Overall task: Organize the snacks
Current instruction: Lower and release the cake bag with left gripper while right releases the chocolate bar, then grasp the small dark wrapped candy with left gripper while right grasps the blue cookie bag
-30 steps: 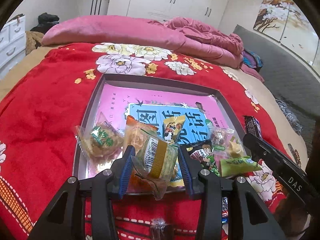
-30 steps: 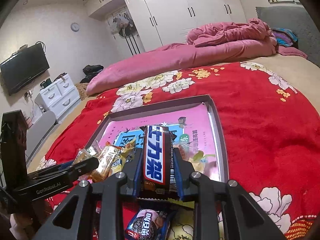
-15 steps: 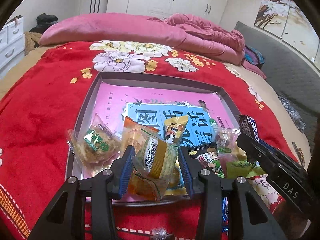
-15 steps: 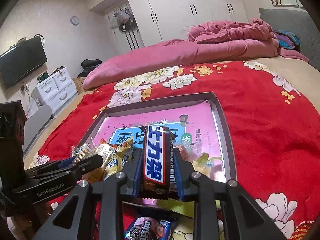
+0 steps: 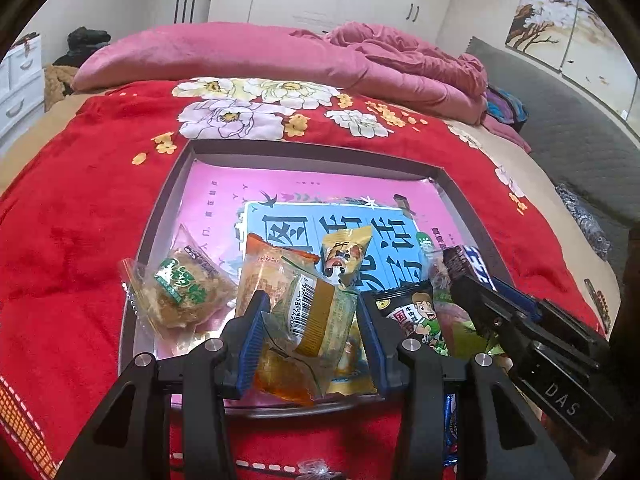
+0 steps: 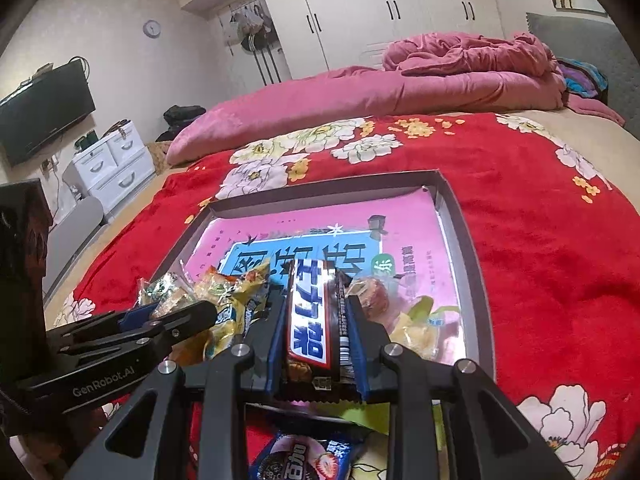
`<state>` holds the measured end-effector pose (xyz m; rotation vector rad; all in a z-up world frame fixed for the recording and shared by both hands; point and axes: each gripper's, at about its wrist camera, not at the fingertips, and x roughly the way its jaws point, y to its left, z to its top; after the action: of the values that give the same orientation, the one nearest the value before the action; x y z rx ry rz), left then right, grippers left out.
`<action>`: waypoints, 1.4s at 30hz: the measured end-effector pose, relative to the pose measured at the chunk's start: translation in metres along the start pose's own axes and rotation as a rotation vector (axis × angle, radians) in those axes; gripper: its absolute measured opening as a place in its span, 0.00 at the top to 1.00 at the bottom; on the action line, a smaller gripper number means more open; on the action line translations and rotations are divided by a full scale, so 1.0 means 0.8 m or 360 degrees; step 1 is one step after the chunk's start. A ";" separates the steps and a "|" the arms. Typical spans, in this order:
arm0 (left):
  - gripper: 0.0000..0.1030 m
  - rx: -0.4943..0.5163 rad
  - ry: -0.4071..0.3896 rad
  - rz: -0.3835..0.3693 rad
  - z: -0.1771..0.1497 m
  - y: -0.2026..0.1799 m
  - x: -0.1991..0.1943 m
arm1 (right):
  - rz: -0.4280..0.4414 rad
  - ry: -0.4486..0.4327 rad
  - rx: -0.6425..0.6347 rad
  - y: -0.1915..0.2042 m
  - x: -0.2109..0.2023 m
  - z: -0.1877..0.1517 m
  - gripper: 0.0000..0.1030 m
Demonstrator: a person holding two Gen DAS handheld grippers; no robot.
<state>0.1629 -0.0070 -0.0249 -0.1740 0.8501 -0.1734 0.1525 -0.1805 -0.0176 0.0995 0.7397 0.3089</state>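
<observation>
Right now both grippers hang over the near edge of the shallow tray (image 5: 160,216) that lies on the red flowered blanket (image 5: 72,216) of the bed. The left gripper (image 5: 310,332) is clamped on a clear-wrapped pastry packet (image 5: 304,320) with a barcode and a gold band, its blue pads pressed against either side of the wrapper, the packet tilted and poking up between them. The right gripper (image 6: 316,336) is closed tight on a dark chocolate bar (image 6: 310,320) with blue and white lettering, held lengthwise between the fingers so that it points out over the tray. Inside the tray, on its pink and blue printed liner, sit a clear packet with a green label (image 5: 180,292) at the left, a small yellow packet (image 5: 344,256) near the middle, and a black packet with a cartoon boy (image 5: 412,312) just beside the left gripper's right finger. Below the right gripper, on the blanket outside the tray, lies a blue biscuit packet (image 6: 296,460).
</observation>
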 end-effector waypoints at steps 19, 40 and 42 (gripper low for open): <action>0.34 -0.0017 -0.0051 -0.0087 -0.001 0.006 -0.021 | 0.0003 -0.0119 0.0084 -0.018 -0.038 0.001 0.49; 0.28 0.0049 0.0111 -0.0045 -0.053 0.015 -0.080 | 0.0006 0.0010 0.0010 0.021 -0.077 -0.042 0.44; 0.28 0.0056 0.0166 -0.0031 -0.061 0.015 -0.075 | -0.0006 0.0033 0.0005 0.024 -0.078 -0.047 0.44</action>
<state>0.0881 0.0139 -0.0152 -0.1412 0.9487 -0.2173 0.0789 -0.1820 -0.0016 0.0977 0.7610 0.3057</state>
